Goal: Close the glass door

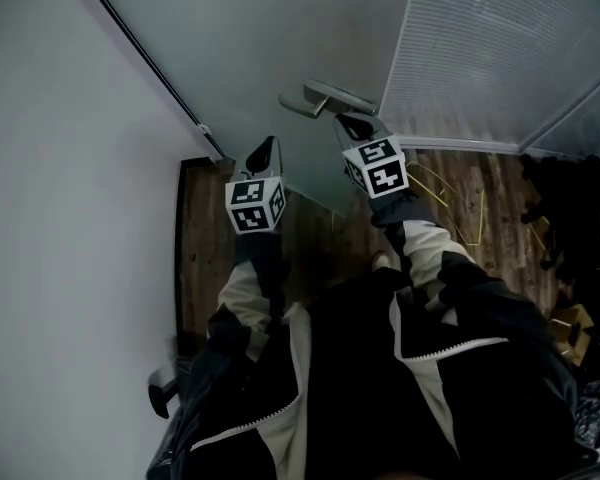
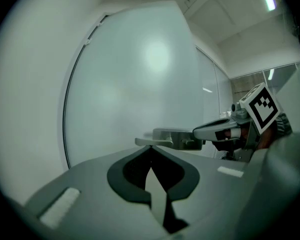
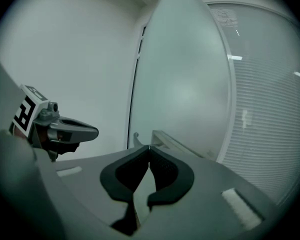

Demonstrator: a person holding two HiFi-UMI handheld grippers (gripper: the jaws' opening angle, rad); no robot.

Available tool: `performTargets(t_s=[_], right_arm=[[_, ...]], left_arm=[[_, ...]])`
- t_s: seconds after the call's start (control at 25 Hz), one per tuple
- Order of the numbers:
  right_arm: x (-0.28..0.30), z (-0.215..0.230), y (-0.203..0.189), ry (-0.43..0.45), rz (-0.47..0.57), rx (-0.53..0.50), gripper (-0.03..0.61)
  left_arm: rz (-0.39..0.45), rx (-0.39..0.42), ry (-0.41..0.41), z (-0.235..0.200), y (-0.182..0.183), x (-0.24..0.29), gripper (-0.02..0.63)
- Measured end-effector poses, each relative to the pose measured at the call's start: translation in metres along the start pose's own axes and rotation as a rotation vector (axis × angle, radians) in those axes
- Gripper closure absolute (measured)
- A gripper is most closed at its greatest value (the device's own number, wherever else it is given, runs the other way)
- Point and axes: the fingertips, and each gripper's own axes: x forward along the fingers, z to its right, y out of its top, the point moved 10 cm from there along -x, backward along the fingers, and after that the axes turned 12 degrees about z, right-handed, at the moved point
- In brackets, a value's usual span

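Glass door (image 1: 280, 38) (lever handle (image 1: 326, 97)) between wall (image 1: 60, 168) and blinds (image 1: 500, 48)

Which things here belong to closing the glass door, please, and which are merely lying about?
Part of the job: glass door; door handle; left hand-held gripper; right hand-held gripper.

Just lying about: yellow cord on the floor; dark clutter; boxes.
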Motion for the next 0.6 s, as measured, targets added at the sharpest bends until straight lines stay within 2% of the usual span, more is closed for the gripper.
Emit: performTargets(t_s=[0.12,0.2,0.36,0.52,0.56,0.6], right_arm=[[-0.013,0.015,-0.006,-0.046,-0.014,-0.009,0.567],[-0.015,0.014,-0.006,-0.05,-0.024,-0.079,0.567],[-0.005,-0.004,0.003,0.008,-0.068,-0.357,0.566],[0.012,-0.016,0.007,0.051,-0.126,-0.593,0.565],[0.017,-0.019,0.006,0.069,-0.152,-0.656,0.559],[0.023,-0.022,0.004,0.093,-0.18,-0.72,0.514]], left_arm=[[-0.006,-0.002,-0.055,0.015,-0.002,0.021,0.612],[-0.009,0.001,-0.075,0.02,-0.002,0.027,0.612],[-0.014,0.0,-0.102,0.034,-0.003,0.034,0.612],[-0.014,-0.02,-0.12,0.039,0.002,0.037,0.612],[-0.011,-0.037,-0.119,0.038,0.004,0.037,0.612],[-0.006,-0.046,-0.116,0.036,0.005,0.036,0.612]])
